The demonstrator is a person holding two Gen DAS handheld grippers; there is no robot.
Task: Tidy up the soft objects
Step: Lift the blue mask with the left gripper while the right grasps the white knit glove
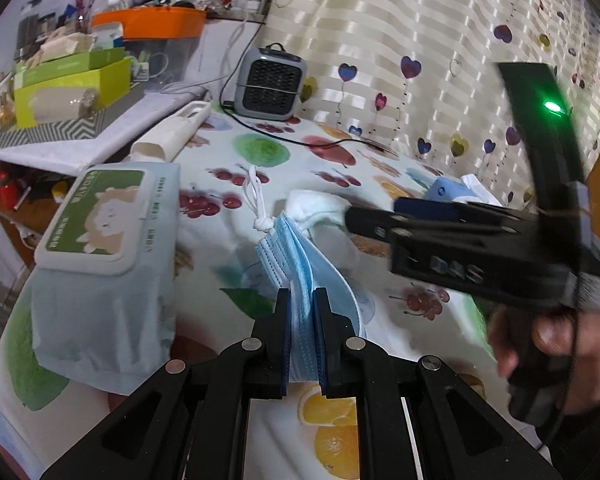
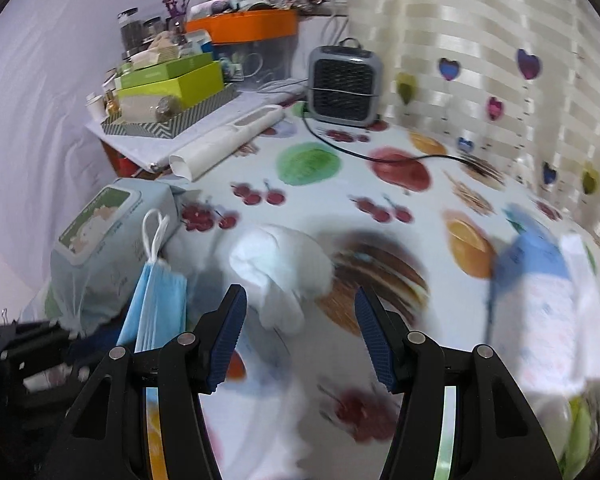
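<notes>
At lower centre of the left wrist view, the left gripper point(image 1: 301, 304) is clenched on a folded blue face mask point(image 1: 296, 264). The right gripper point(image 2: 300, 320) stands released, a white cloth point(image 2: 284, 268) on the fruit-print tablecloth point(image 2: 340, 200) just beyond its tips.

You get even, soft indoor light in both views, with no hard shadows on the desk point(image 1: 380, 184). A green indicator lamp point(image 1: 552, 106) flares with a small halo on the right tool point(image 1: 352, 216), which is smeared by motion blur. The right wrist view is blurred across its lower and right parts, where the blue package point(image 2: 536, 268) is smeared. Both fisheye pictures bend lines and darken at the corners.
</notes>
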